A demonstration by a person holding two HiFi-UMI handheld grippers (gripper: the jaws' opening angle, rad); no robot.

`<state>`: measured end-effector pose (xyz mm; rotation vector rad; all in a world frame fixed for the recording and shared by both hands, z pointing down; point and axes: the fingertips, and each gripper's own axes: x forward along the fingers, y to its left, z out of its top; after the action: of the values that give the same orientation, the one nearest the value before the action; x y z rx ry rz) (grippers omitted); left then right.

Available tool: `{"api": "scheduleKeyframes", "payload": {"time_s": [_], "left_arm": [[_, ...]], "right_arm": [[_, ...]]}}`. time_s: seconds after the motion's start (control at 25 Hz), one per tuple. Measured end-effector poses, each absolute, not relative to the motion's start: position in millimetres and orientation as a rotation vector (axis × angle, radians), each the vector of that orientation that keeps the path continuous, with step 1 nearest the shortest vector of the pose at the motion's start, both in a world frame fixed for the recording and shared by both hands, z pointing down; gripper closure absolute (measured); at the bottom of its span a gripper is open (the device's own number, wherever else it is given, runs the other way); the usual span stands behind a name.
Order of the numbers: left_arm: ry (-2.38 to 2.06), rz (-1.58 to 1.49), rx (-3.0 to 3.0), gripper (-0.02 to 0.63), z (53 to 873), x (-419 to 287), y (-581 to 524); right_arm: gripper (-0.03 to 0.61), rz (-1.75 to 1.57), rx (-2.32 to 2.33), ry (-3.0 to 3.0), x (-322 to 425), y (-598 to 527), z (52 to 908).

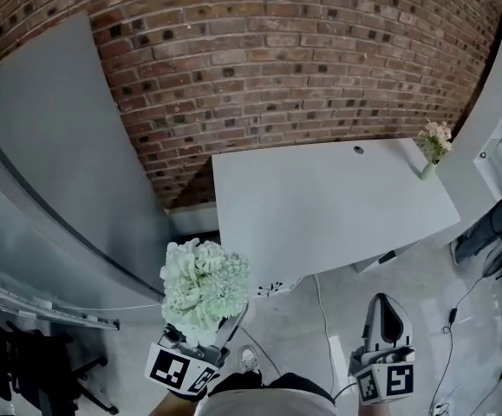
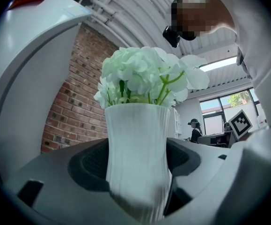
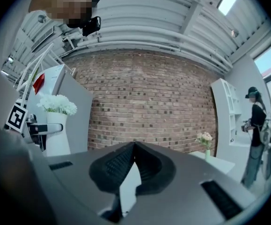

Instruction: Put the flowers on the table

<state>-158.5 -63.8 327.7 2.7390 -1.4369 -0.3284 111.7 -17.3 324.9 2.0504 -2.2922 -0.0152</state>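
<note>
The task is hardly begun. The left gripper point(image 1: 197, 347) pinches a ribbed white vase point(image 2: 136, 158) filled with pale flowers point(image 1: 205, 289), held over the floor short of the bench's point(image 1: 320, 206) near left corner. The right gripper point(image 3: 134, 146) is pressed together, empty. A small vase point(image 1: 427, 171) of blooms stands at the far right corner.

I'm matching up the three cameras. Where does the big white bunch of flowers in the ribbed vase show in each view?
Head view: flowers at lower left.
Left gripper view: centre, with the vase between the jaws.
Right gripper view: far left.
Shared landmark: the brick wall.
</note>
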Motion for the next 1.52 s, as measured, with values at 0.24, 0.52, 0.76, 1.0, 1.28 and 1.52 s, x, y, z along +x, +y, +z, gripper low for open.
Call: {"api": "scheduleKeyframes", "payload": {"time_s": [0.24, 0.52, 0.76, 1.0, 1.28, 1.52], "left_arm": [[-1.393, -0.362, 2.727, 0.262, 331.2, -158.4, -82.7], [-1.434, -0.352, 2.726, 0.262, 329.3, -154.0, -99.9], [-1.543, -0.343, 2.712, 0.262, 321.4, -138.3, -129.0], [-1.648, -0.322, 2.708, 0.262, 308.9, -121.3, -154.5], [-1.646, -0.269, 2.707, 0.262, 327.9, -93.6, -186.5], [-1.662, -0.290, 2.747, 0.262, 340.9, -72.3, -199.1]], "right_arm": [[0.563, -0.021, 2.047, -2.277, 103.0, -37.0, 319.8], [0.563, -0.063, 2.081, -2.242, 126.5, -62.8, 312.1], [0.563, -0.097, 2.117, -2.258, 166.8, -99.0, 306.2], [0.561, -0.103, 2.078, -2.303, 194.9, -131.5, 302.7], [0.562, -0.082, 2.057, -2.285, 224.8, -159.7, 311.8], [0.563, -0.091, 2.060, -2.300, 248.6, -170.3, 327.7]]}}
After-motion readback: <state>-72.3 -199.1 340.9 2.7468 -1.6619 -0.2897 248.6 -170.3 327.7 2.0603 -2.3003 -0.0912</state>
